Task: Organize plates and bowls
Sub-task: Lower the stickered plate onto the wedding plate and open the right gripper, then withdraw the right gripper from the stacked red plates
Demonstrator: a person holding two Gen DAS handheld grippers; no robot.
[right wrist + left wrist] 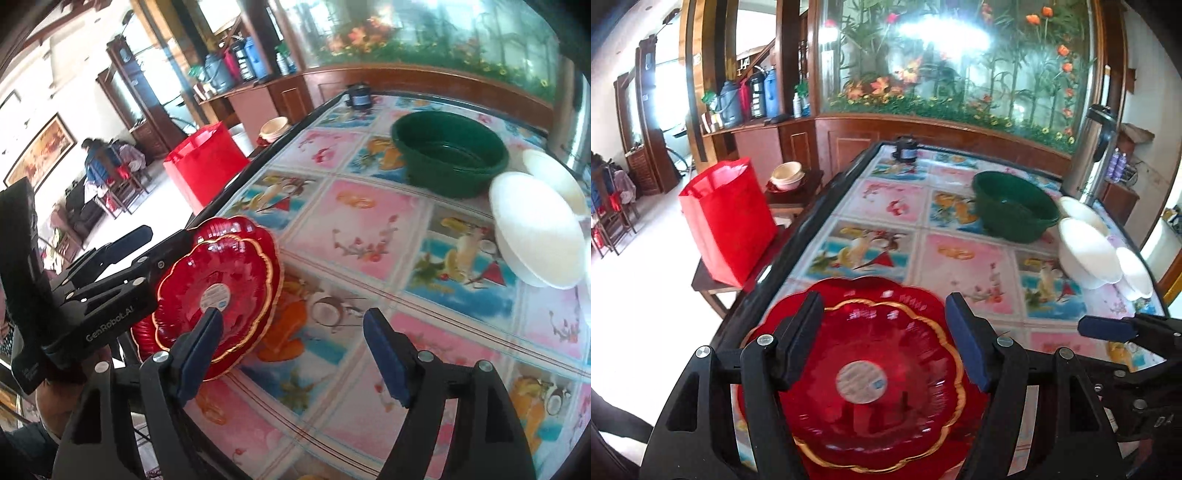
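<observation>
Plates first: we see the red plates stacked at the near left corner of the table, a gold-rimmed one nested on a wider red one, with a round label in its middle; the stack lies flat, and part of it appears to overhang the table's dark edge.

We read the left tool as wide, its two pads standing apart over the stack with nothing pinched between them; whether a pad brushes the rim we cannot tell. The right tool is wide too and holds nothing; only the patterned table cover shows between its pads.

The relation we judge the coming move to turn on: the remaining pieces lie forward and to the right of both tools, along the table's right edge. The white bowls sit there, one nearer and broad, another just behind it, and a further white piece shows at the picture's right border; the left wrist view suggests that some of them touch or overlap. They are round, so no long axis matters; a rim grip would serve. The right tool is nearer to them, the left well apart.

The green basin stands just behind the white bowls; a second seems nested within it, otherwise it looks empty. Off the table to the left, on a low stand, cream bowls are stacked beside a red bag.
</observation>
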